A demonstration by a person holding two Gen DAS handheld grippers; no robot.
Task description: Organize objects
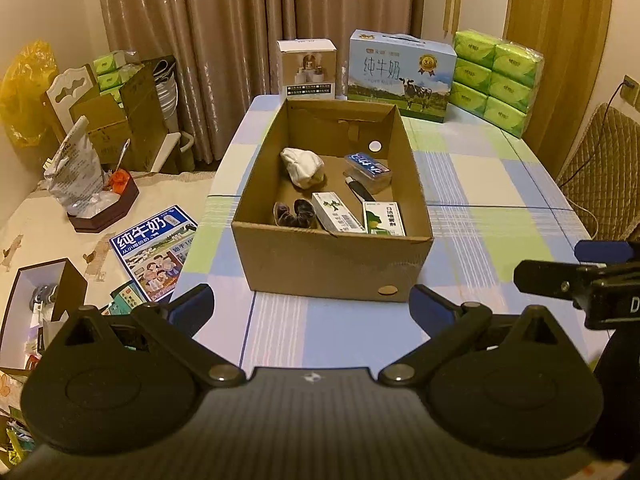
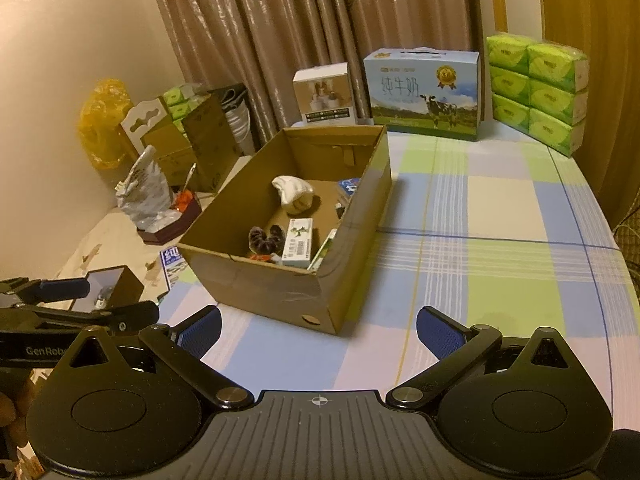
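Your left gripper (image 1: 311,306) and right gripper (image 2: 319,330) both stand wide apart, empty, above the checked counter (image 1: 480,216) just short of the open cardboard box (image 1: 332,264). From the left wrist view you see the box's whole floor: a white cloth bundle (image 1: 303,167), a clear case with a blue label (image 1: 367,169), a dark scrunchie (image 1: 293,213), a green-and-white carton (image 1: 334,213) and a green medicine box (image 1: 383,220). The right wrist view hides the case and medicine box behind the box's right wall, but shows your left gripper at its left edge.
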